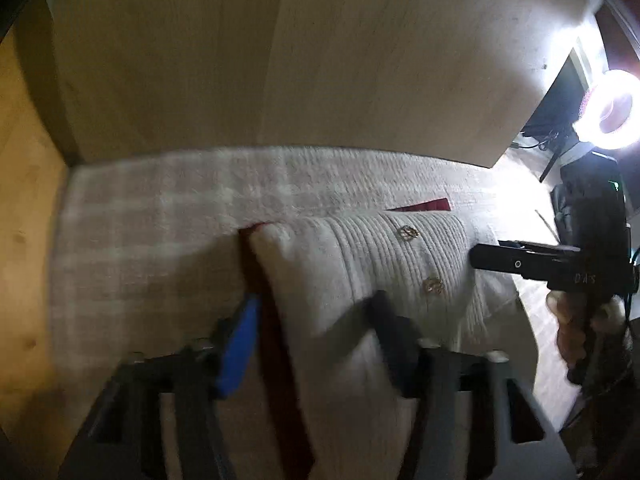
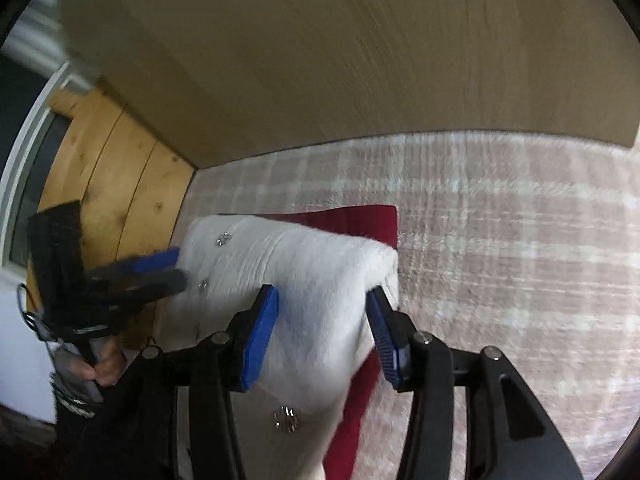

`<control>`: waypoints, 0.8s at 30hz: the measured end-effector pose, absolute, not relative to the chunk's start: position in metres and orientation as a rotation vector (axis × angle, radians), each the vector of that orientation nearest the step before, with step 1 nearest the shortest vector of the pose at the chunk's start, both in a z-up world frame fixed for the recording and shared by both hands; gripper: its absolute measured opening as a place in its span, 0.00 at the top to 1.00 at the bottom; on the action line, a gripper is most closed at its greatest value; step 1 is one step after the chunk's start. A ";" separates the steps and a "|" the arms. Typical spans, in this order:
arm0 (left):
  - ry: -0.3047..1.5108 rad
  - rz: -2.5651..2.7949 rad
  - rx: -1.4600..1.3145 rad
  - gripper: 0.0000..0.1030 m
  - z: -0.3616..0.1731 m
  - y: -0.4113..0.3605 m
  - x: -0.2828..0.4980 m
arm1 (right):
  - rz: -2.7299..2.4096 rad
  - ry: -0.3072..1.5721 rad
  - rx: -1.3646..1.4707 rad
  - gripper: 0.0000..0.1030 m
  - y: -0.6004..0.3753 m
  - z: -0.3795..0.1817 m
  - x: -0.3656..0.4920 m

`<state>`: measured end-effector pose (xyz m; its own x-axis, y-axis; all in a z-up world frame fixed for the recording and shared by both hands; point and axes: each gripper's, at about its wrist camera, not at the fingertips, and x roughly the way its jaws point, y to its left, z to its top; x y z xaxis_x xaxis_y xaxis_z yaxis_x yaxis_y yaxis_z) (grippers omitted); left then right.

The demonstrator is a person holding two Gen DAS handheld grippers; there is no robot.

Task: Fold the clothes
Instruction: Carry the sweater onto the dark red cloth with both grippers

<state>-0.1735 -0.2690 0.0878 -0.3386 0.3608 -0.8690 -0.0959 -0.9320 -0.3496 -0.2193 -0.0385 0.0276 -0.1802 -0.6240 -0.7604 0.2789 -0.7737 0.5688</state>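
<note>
Covering the surface is a pale plaid blanket (image 2: 500, 216), pink and white checked, spreading to a plain beige wall (image 2: 320, 60) behind. Knotty pine panelling (image 2: 116, 172) is standing at the left edge of the blanket.

A white ribbed garment (image 2: 304, 264) with small metal buttons and a dark red lining is lying bunched on the blanket, its fold lifting between both tools. The right tool (image 2: 324, 320) is sitting with its blue pads spread, the white cloth filling the gap between them; whether the pads are pinching it cannot be told. The left tool (image 1: 316, 320) is likewise spread wide around the cloth, and its grip cannot be told either.

Only the left wrist view is showing a glowing ring light (image 1: 610, 110) at the far right. Only the right wrist view is showing a white window frame (image 2: 32, 136) at the left.
</note>
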 end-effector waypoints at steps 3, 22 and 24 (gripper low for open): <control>-0.332 2.370 -1.513 0.82 0.090 -0.265 -0.164 | -2.007 -0.398 1.411 0.81 -0.041 0.036 -0.211; -0.252 2.508 -1.449 0.70 0.117 -0.290 -0.127 | -2.088 -0.273 1.303 0.76 -0.034 0.075 -0.201; -0.222 2.510 -1.418 0.63 0.131 -0.285 -0.103 | -2.113 -0.253 1.225 0.76 -0.024 0.094 -0.178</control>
<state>-0.1028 -0.2849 0.1312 -0.4953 0.2888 -0.8193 -0.1405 -0.9573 -0.2525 -0.1785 -0.0236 0.0936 -0.3321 -0.6365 -0.6962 0.4544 -0.7547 0.4732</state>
